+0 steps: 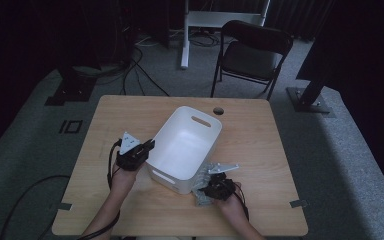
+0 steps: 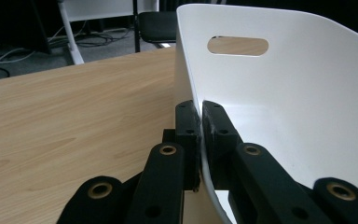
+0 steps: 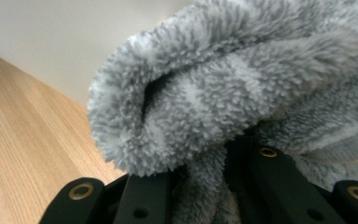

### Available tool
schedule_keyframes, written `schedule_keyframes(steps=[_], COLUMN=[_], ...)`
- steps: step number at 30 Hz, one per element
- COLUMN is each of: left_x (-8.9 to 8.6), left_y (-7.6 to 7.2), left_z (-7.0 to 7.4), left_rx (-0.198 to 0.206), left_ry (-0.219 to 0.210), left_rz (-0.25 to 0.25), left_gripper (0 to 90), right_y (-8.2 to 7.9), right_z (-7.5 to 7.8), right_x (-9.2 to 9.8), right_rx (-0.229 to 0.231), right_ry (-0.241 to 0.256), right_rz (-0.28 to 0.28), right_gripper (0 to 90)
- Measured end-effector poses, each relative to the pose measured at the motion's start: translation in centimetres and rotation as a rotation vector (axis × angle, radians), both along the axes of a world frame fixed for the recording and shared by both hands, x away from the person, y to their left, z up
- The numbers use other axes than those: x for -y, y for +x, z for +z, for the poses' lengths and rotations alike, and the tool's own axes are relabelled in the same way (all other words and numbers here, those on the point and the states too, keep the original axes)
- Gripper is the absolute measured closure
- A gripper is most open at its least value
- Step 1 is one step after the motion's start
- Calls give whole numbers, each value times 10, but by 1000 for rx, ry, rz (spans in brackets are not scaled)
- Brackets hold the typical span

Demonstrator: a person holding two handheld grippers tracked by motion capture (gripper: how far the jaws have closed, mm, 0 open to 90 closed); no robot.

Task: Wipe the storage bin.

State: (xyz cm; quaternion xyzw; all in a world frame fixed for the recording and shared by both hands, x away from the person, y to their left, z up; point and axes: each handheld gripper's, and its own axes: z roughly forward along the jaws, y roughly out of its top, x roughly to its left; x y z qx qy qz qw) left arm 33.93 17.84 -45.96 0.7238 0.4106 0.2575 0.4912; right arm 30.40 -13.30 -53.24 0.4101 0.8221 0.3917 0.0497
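Fluffy grey cloth (image 3: 242,88) bunches over my right gripper (image 1: 219,187), jaws pinching it beside the white bin (image 1: 187,145) on the table (image 1: 260,150). My left gripper (image 2: 200,135) clamps the bin's wall. Thick striped pile could slip free or snag the rim.

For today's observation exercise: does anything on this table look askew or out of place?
The white plastic bin sits askew, turned diagonally to the wooden table edges. Nothing is spilled or damaged.
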Motion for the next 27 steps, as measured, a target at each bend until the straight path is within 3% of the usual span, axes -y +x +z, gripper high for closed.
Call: schedule_keyframes(steps=[5, 8, 13, 18, 24, 27], left_x=[0, 1, 1, 0, -2, -3], left_y=[-1, -1, -1, 0, 1, 2], left_z=[0, 0, 0, -1, -1, -2], left_rx=[6, 8, 11, 6, 2, 3], left_ry=[1, 10, 5, -6, -12, -32], left_rz=[15, 23, 20, 15, -26, -38], left_gripper=[859, 861, 863, 864, 861, 857], right_y=[0, -2, -14, -26, -21, -18], right_z=[4, 17, 57, 87, 77, 77], right_x=[1, 6, 25, 32, 16, 12], right_rx=[-21, -13, 78, 158, 169, 182], right_ry=[-5, 27, 151, 214, 197, 161], right_rz=[2, 5, -5, 3, 12, 18], right_gripper=[766, 766, 765, 764, 766, 766])
